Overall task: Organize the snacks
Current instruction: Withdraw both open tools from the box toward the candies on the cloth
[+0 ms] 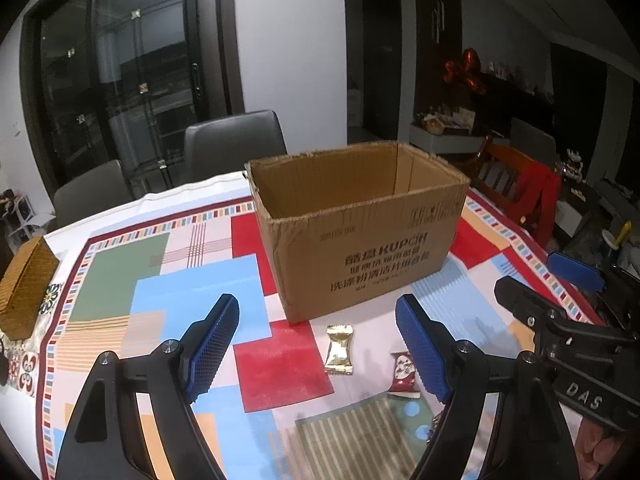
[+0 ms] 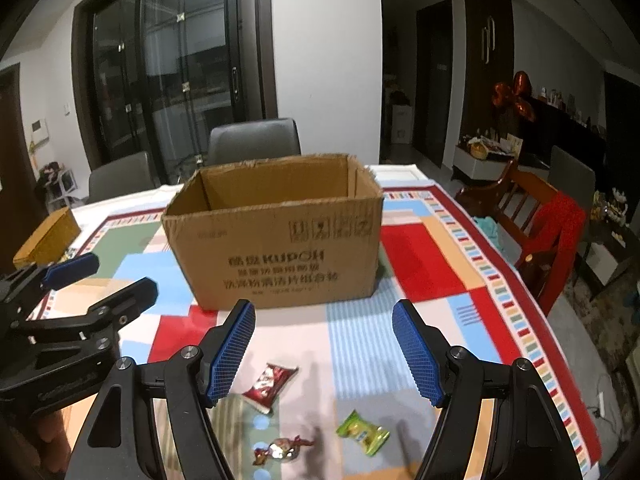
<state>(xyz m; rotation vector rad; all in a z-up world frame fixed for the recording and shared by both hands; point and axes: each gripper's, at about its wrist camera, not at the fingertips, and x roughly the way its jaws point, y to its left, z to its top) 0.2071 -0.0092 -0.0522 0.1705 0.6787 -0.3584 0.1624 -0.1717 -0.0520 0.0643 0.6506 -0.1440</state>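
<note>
An open brown cardboard box stands on the patterned tablecloth; it also shows in the right wrist view. In front of it lie a gold candy, a red snack packet, a green candy and a red twist-wrapped candy. My left gripper is open and empty above the gold candy. My right gripper is open and empty above the red packet and green candy. Each gripper shows in the other's view, the right and the left.
A woven wicker box sits at the table's left edge. Grey chairs stand behind the table. A wooden chair with red cloth stands at the right. The tablecloth covers the table.
</note>
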